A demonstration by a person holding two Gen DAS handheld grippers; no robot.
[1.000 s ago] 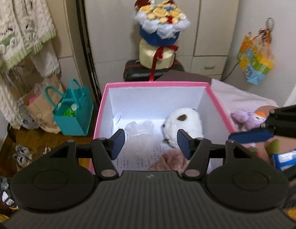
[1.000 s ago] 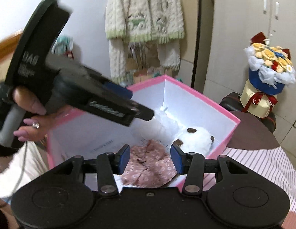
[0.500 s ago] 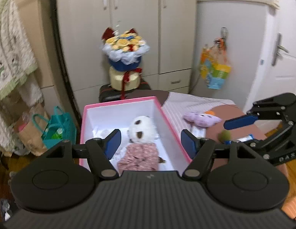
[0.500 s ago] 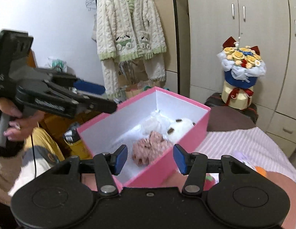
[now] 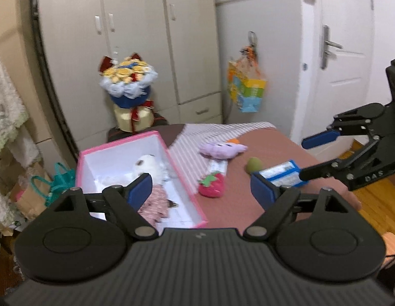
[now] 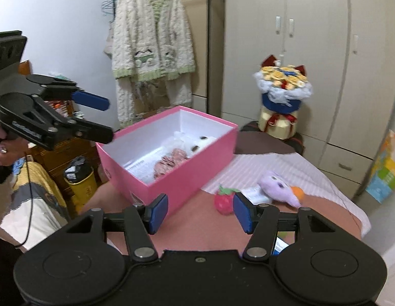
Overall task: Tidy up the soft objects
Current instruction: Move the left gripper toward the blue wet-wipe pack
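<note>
A pink box [image 5: 187, 204] stands at the bed's left side and holds a white plush doll [image 5: 149, 164] in a pink dress. Right of it lie a strawberry plush [image 5: 211, 187], a purple plush [image 5: 223, 149], a small green toy [image 5: 253, 164] and a blue tissue pack [image 5: 284, 173]. My left gripper [image 5: 201, 190] hangs in the air in front of the box, its jaws opening with nothing between them. My right gripper [image 6: 201, 213] hovers over the bed near the box [image 6: 177, 178] and the strawberry [image 6: 223, 201], jaws also opening and holding nothing.
A flower bouquet [image 5: 128, 81] stands on a dark case behind the box. A knit cardigan [image 6: 151, 38] hangs on the wall, and a colourful bag [image 5: 245, 89] hangs by the wardrobe. A teal bag [image 5: 59, 181] and a yellow bin [image 6: 80, 181] sit on the floor.
Both grippers have drawn back and up from over the box, and both pairs of jaws stand wider. The toys on the bed have come into view.
</note>
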